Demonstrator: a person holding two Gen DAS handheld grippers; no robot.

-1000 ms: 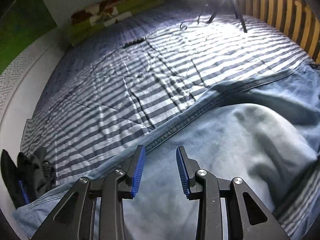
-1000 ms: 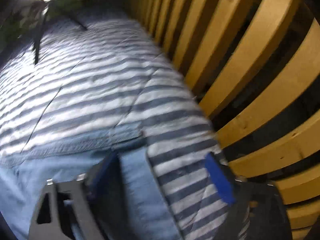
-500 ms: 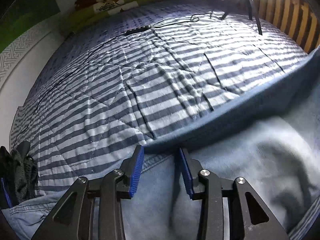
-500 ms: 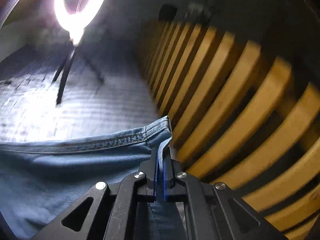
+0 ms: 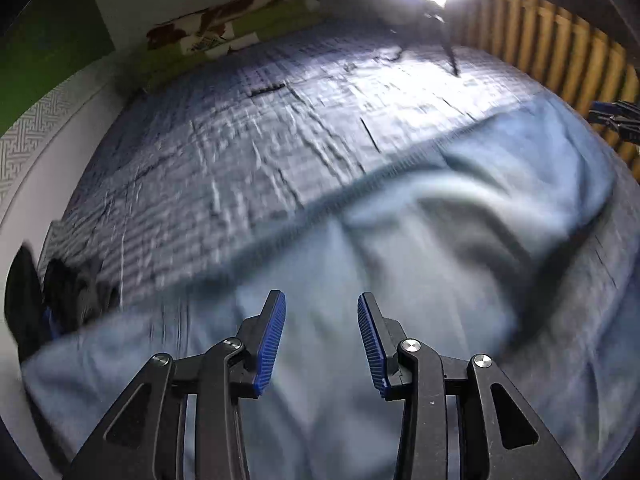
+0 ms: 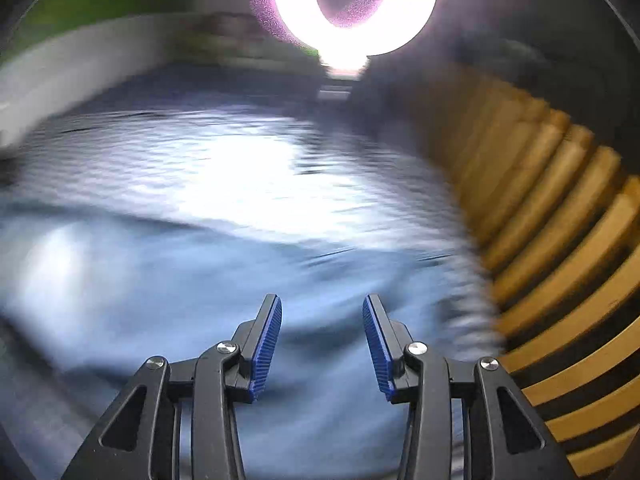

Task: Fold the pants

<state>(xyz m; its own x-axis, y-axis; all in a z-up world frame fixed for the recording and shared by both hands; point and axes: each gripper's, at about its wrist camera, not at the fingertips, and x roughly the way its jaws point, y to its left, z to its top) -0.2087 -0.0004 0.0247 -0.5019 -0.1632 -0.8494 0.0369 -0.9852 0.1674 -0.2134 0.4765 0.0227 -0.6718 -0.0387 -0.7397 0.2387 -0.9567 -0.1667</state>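
Light blue denim pants (image 5: 460, 264) lie rumpled across the near half of a striped bed, their seamed edge running from lower left to upper right. My left gripper (image 5: 322, 340) hovers open just above the denim, nothing between its blue pads. The other gripper shows at the far right edge of the left wrist view as blue and black tips (image 5: 618, 114). In the right wrist view, the pants (image 6: 168, 280) are motion-blurred below my right gripper (image 6: 322, 344), which stands open and empty over the cloth near the slatted side.
A striped blue-and-white bedcover (image 5: 248, 152) fills the far half. Wooden slats (image 6: 560, 248) rise along the right side. A ring light (image 6: 352, 4) on a tripod glares at the far end. Dark clothing (image 5: 60, 296) lies at the left edge; a folded patterned blanket (image 5: 228, 28) by the wall.
My right gripper was shut on the pants' hem half a second ago and is now open; the denim has dropped onto the bed. Both views swing, and my left gripper stays open.
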